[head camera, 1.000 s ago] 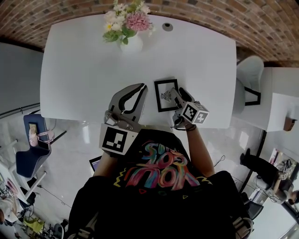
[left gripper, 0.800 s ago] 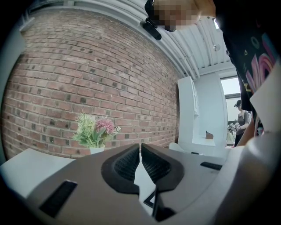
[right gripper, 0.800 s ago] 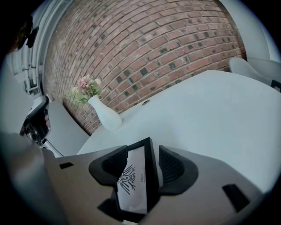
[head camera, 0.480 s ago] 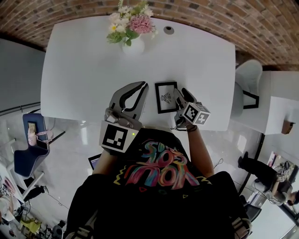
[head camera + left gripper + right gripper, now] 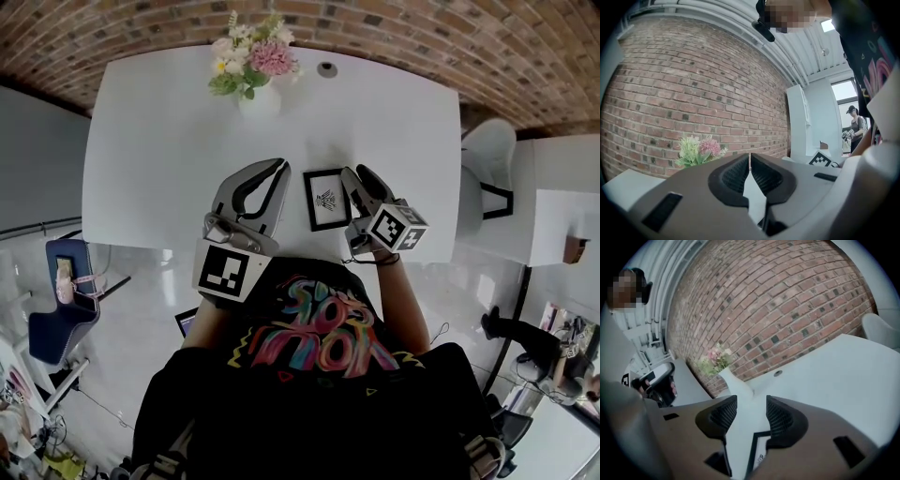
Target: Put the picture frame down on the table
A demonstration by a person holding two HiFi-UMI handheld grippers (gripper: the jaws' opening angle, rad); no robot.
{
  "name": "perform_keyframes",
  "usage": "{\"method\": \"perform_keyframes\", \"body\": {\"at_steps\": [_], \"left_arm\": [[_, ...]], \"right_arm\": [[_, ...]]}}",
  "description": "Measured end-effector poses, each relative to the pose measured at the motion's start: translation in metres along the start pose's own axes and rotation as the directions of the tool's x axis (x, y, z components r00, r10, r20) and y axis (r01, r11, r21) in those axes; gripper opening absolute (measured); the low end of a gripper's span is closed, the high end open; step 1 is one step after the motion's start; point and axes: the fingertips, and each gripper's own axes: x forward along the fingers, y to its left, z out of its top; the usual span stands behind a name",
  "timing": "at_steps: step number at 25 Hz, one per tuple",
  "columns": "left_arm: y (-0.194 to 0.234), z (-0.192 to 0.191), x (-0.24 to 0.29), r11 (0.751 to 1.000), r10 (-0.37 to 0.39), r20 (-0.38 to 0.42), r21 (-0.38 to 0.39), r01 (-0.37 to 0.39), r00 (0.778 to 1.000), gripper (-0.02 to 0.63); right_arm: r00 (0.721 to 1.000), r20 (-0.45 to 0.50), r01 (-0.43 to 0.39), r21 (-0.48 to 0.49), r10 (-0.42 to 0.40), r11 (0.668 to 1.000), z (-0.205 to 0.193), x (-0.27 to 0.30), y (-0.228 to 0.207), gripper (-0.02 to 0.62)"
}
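Note:
A black picture frame (image 5: pixel 326 199) with a white mat lies flat on the white table (image 5: pixel 159 141) near its front edge. My right gripper (image 5: pixel 355 175) is open just at the frame's right side. In the right gripper view the frame's corner (image 5: pixel 757 446) shows low between the parted jaws of the right gripper (image 5: pixel 751 401), which hold nothing. My left gripper (image 5: pixel 277 166) is to the left of the frame and apart from it. In the left gripper view the tips of the left gripper (image 5: pixel 749 157) meet, shut on nothing.
A white vase of flowers (image 5: pixel 259 94) stands at the table's far side, also in view as flowers (image 5: pixel 698 150) and vase (image 5: pixel 733 383). A round cable hole (image 5: pixel 326 68) is beside it. A white chair (image 5: pixel 487 155) stands to the right. A brick wall runs behind.
The head camera has shifted a little. The frame stays flat on the table, and both grippers keep nearly the same places beside it.

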Motion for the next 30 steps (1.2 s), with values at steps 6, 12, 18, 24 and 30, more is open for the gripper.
{"method": "perform_keyframes", "body": {"at_steps": [6,12,18,24,30], "left_arm": [[-0.003,0.017,-0.004,1.000,-0.001,0.025,0.026,0.001,1.000,0.032],[-0.008,0.036,-0.006,0.999,-0.013,0.056,0.034,0.011,0.998,0.032],[-0.017,0.050,-0.008,0.998,-0.054,0.078,0.034,0.051,0.996,0.032],[-0.017,0.054,-0.011,0.997,-0.070,0.076,0.025,0.068,0.995,0.032],[-0.020,0.057,-0.011,0.996,-0.081,0.087,0.027,0.079,0.993,0.032]], "right_arm": [[0.978,0.115,-0.160,-0.127,0.174,0.979,0.066,-0.016,0.075,0.186],[0.924,0.170,-0.281,-0.309,0.343,0.909,0.116,-0.049,0.150,0.152],[0.906,0.208,-0.249,-0.446,0.370,0.860,0.140,-0.082,0.187,0.109],[0.904,0.223,-0.225,-0.478,0.365,0.849,0.139,-0.098,0.196,0.045],[0.910,0.194,-0.228,-0.502,0.365,0.835,0.126,-0.097,0.193,0.023]]}}
